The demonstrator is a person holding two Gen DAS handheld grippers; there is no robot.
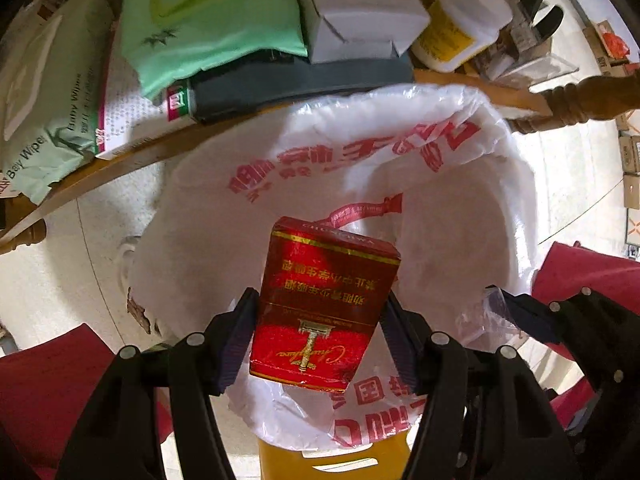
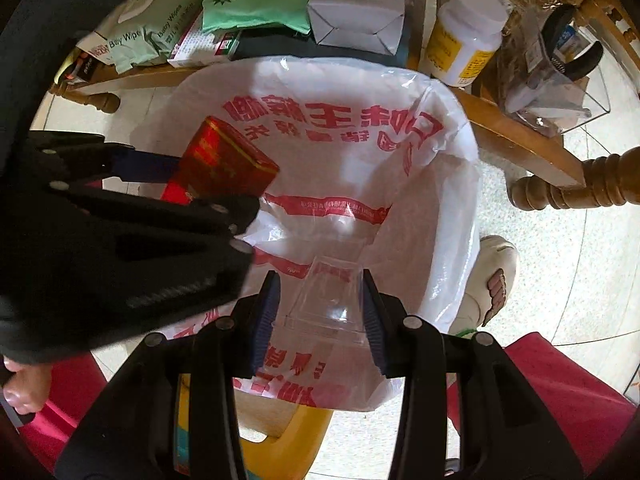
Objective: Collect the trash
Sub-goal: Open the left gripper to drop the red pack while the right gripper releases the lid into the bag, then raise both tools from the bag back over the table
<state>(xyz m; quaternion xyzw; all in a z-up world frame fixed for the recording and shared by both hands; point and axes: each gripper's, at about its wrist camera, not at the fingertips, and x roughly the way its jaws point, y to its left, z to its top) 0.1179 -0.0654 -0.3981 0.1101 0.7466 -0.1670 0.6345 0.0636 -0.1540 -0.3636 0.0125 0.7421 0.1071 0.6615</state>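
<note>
My left gripper (image 1: 318, 332) is shut on a red cigarette pack (image 1: 320, 304) and holds it above the open white plastic bag (image 1: 460, 208) with red print. The pack (image 2: 224, 160) and the left gripper (image 2: 180, 184) also show in the right wrist view, over the bag's left side. My right gripper (image 2: 318, 312) is shut on a clear plastic wrapper (image 2: 324, 300) above the bag (image 2: 420, 240). The right gripper's arm (image 1: 560, 320) appears at the right of the left wrist view with the clear plastic wrapper (image 1: 484, 320) at its tip.
A wooden table edge (image 1: 120, 168) runs behind the bag, carrying wipes packs (image 1: 208, 20), a white box (image 1: 352, 12), a white bottle (image 2: 464, 40) and a clear holder (image 2: 552, 92). A table leg (image 2: 568, 188) stands right. A yellow stool (image 2: 280, 448) sits under the bag. Tiled floor surrounds.
</note>
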